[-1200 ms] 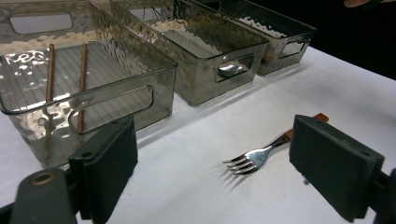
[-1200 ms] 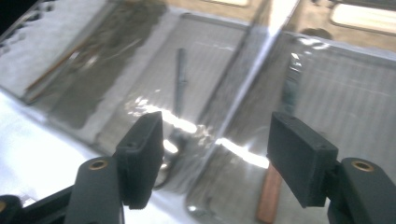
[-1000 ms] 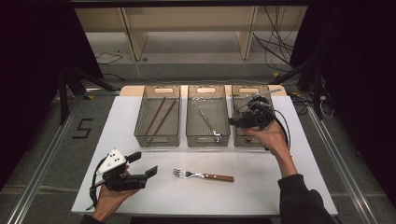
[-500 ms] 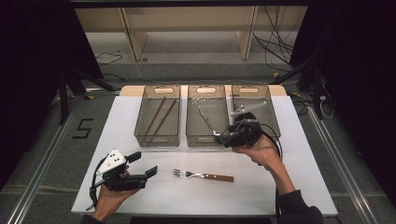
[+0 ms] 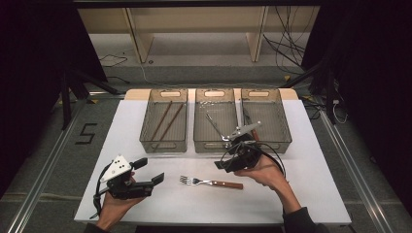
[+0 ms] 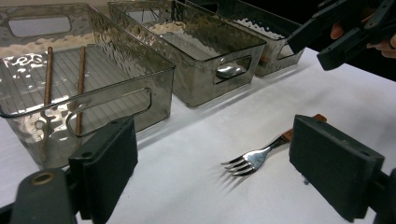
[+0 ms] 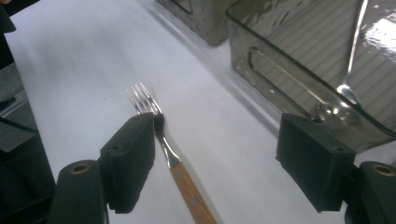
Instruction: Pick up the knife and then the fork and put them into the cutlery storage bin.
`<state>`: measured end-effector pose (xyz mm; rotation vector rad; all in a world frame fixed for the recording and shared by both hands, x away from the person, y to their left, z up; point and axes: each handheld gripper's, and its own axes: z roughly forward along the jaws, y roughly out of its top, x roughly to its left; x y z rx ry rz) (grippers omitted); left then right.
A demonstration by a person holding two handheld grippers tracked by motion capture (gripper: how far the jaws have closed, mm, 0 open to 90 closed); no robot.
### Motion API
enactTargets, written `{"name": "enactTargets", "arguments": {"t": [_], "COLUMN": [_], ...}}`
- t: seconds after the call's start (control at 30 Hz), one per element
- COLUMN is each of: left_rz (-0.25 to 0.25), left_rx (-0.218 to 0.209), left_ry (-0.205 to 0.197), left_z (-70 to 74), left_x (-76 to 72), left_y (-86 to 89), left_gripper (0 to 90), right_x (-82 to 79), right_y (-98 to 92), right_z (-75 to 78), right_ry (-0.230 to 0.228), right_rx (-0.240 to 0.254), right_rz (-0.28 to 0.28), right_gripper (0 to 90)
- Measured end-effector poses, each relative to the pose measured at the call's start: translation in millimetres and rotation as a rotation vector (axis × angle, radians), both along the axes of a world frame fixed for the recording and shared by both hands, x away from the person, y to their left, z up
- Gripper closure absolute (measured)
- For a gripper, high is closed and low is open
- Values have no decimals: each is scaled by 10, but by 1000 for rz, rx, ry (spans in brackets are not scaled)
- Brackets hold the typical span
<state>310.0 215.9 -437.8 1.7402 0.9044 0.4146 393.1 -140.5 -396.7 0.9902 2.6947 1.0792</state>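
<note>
Near the tabletop's (image 5: 311,194) front edge lay the fork (image 5: 210,183), open room around it; my right gripper (image 5: 224,164), jaws just widened and empty, hovered beside it, my left gripper (image 5: 154,171) also wide.

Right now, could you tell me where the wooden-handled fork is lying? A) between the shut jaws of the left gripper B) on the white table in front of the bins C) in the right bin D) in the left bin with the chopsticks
B: the fork lies flat on the bare white table in front of the middle bin, with neither gripper touching it.
</note>
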Motion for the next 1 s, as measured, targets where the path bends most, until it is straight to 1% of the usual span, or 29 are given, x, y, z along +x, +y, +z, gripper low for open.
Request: {"name": "enactTargets", "arguments": {"t": [0.2,0.23,0.3,0.37,0.5,0.53,0.57,0.63,0.77,0.87,1.0], "left_rz": [-1,-1,-1,0,-2,-3,-1,-1,-2,-4,-3], "left_rx": [0,1,-1,-2,1,1,-2,-2,-3,-1,-5], "left_ry": [0,-1,-1,-1,-2,-3,-1,-2,-3,-3,-5], "left_z": [0,1,2,2,1,2,2,2,4,2,7], "left_x": [-1,-3,-3,-3,-3,-2,-3,-4,-5,-4,-8], "left_y": [3,4,3,4,2,3,2,2,-2,-1,0], "left_gripper": [149,149,149,149,149,149,149,149,149,149,149], "right_x": [-21,-27,-31,-39,-56,-57,-62,-67,-80,-92,-102], "right_y": [71,84,108,137,189,199,210,229,267,291,320], "right_z": [-84,-94,-128,-159,-188,-198,-203,-225,-263,-277,-304], "right_ry": [20,31,38,40,45,41,50,51,52,61,63], "right_rx": [-31,-35,-49,-75,-109,-115,-118,-129,-163,-174,-202], "right_rz": [34,31,44,56,83,90,90,97,111,123,127], "right_gripper": [286,286,282,276,275,275,275,275,276,279,279]}}
